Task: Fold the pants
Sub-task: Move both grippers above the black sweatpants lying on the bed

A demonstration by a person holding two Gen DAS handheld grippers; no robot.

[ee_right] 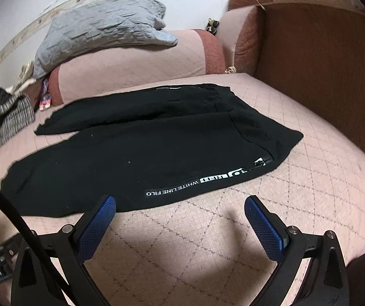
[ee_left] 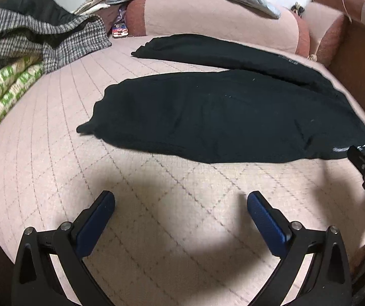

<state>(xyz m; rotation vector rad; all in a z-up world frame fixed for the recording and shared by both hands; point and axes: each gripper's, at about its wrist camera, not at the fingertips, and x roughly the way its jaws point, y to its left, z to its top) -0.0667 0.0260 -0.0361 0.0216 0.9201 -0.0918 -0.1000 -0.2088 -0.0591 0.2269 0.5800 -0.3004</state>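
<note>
Currently the black pants [ee_right: 151,148] lie spread flat on the pink quilted sofa seat [ee_right: 309,178], two legs running leftward with a narrow gap between them, waistband toward the brown armrest [ee_right: 322,63]. White lettering [ee_right: 197,182] runs along the near side seam.

Left gripper [ee_left: 181,199]: jaws wide apart, nothing held, hovering over bare seat just short of the near leg. Right gripper [ee_right: 179,204]: jaws wide apart, nothing held; its left fingertip overlaps the near hem edge in view, contact uncertain.

Judgement: fabric looks soft, limp and light, likely thick knit; it should drape and sag when lifted, not slip much on the textured blue pads [ee_right: 261,227]. Best holds appear to be the near edge, one at the waistband corner and one at the cuff, pinching a single leg's layers.
</note>
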